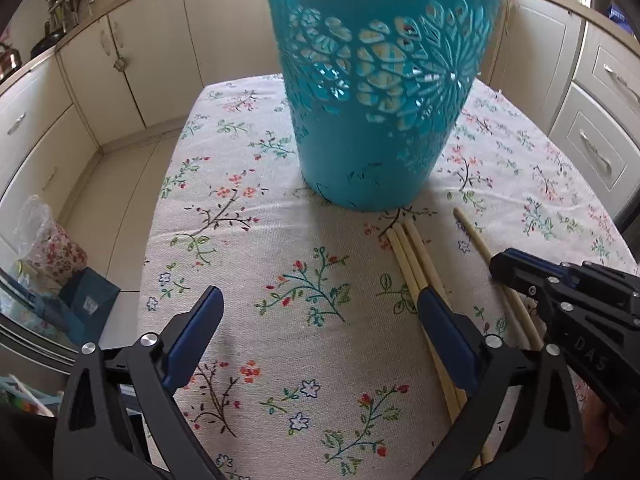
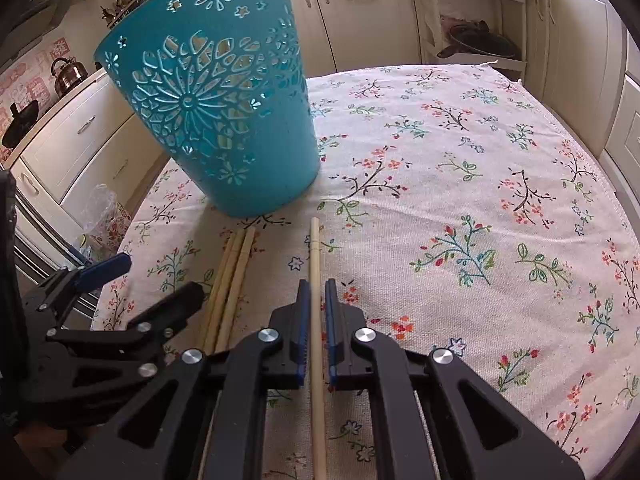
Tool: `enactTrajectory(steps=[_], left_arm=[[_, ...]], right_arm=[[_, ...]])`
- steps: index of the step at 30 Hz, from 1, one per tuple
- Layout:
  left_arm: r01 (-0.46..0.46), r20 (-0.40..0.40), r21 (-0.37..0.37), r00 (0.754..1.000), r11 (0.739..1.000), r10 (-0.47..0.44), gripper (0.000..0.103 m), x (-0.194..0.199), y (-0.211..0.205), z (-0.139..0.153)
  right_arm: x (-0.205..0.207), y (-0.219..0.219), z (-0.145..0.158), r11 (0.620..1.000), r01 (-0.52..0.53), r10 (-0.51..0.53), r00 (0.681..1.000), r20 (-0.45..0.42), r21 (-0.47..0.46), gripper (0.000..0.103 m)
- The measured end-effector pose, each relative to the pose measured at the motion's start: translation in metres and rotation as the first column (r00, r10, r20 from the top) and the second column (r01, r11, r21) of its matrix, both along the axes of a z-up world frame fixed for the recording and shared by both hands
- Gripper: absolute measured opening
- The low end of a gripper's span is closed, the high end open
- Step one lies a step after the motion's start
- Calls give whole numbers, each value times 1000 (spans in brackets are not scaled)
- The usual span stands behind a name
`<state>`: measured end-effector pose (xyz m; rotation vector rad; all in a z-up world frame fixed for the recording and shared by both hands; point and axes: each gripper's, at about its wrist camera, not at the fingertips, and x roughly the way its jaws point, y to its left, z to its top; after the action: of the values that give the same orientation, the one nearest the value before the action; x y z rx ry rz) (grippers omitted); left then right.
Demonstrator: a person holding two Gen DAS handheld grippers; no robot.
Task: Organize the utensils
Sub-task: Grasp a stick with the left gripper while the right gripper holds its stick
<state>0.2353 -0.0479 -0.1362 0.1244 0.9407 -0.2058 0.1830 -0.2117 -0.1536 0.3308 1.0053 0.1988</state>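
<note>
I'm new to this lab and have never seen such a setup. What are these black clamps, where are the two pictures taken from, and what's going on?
They are hand-held two-finger grippers, one per hand, each with a camera looking along its fingers. One picture is from the left gripper, open and empty. The other is from the right gripper, shut on a single chopstick. On the floral tablecloth stand a teal cut-out basket and three more chopsticks lying together.

Bucket (image 1: 372, 92) rim cut off; contents perhaps hidden.
</note>
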Motion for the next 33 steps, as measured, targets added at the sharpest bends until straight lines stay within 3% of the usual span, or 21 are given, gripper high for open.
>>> enactTrajectory(steps=[14,15,17,20,23,27,29,33], left_arm=[[-11,-37,-26,999,1000,10,83,10,-12,0],[-7,-42,-24,999,1000,6,76,10,-15,0],[11,-26,29,1000,1000,-10,74,7,-22,-1],[8,-32,11,999,1000,-8,74,8,-20,-2],[21,-17,8,1000,1000,-21,61,7,-20,-1],[107,-8,-17,994,994,-107,20,5,-26,1],[141,-16,-41,990,989,-142,10,4,-25,1],[158,-59,-63,985,985,-161,11,7,-21,2]], right_arm=[[0,0,0,1000,-18,18,1000,10,-7,10],[0,1,0,1000,-20,20,1000,12,-12,10],[1,0,-1,1000,-20,20,1000,11,-6,10],[2,0,-1,1000,-17,17,1000,10,0,10],[1,1,-1,1000,-23,23,1000,14,-14,10],[1,1,-1,1000,-25,25,1000,14,-17,10],[1,1,0,999,-28,28,1000,11,-15,9],[2,2,0,999,-35,35,999,11,-23,9]])
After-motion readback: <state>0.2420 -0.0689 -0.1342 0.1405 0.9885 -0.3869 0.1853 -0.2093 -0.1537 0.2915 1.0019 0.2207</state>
